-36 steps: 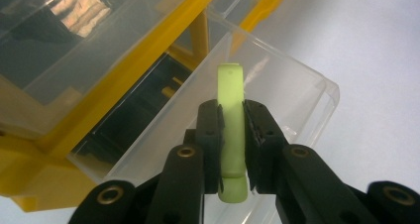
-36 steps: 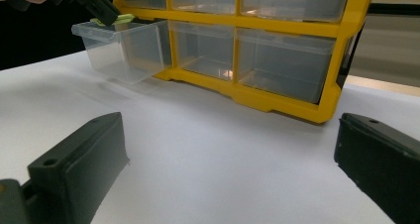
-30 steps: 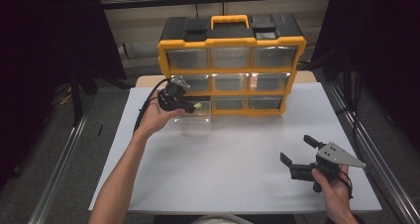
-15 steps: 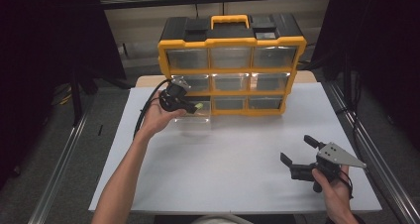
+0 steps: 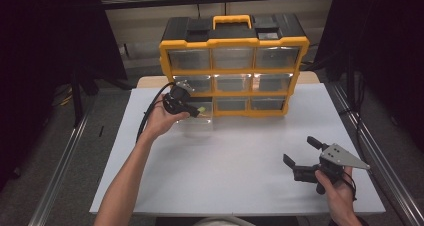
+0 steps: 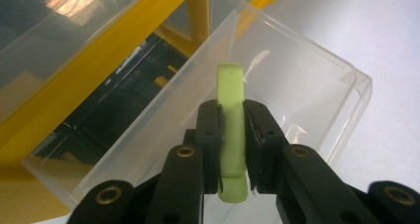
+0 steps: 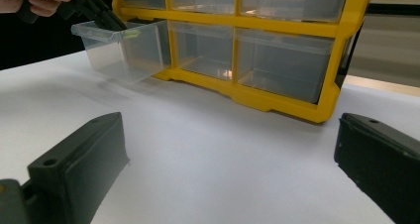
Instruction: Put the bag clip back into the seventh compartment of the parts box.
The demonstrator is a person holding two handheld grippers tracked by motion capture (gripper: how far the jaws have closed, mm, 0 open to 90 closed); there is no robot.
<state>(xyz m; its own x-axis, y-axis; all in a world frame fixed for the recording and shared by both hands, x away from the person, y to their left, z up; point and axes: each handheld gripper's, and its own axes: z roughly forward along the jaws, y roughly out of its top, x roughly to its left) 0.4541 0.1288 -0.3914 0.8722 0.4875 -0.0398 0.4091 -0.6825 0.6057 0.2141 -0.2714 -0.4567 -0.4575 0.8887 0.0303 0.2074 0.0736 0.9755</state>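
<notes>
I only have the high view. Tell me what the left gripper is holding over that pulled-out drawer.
Observer: The left gripper is shut on a flat pale green piece, held on edge above the clear drawer.
Operator: Report whether the drawer holds anything.
Observer: Its floor looks bare in the left gripper view.
Operator: Check the right gripper.
Observer: The right gripper has its jaws wide apart with nothing between them, low over the white table.

We see a pale green piece (image 6: 231, 135) between the black jaws of our left hand-held gripper (image 6: 231, 127), a clear plastic drawer (image 6: 277, 85) beyond it, a yellow-and-black organizer (image 5: 233, 66), and a plain white tabletop (image 5: 235, 161).
</notes>
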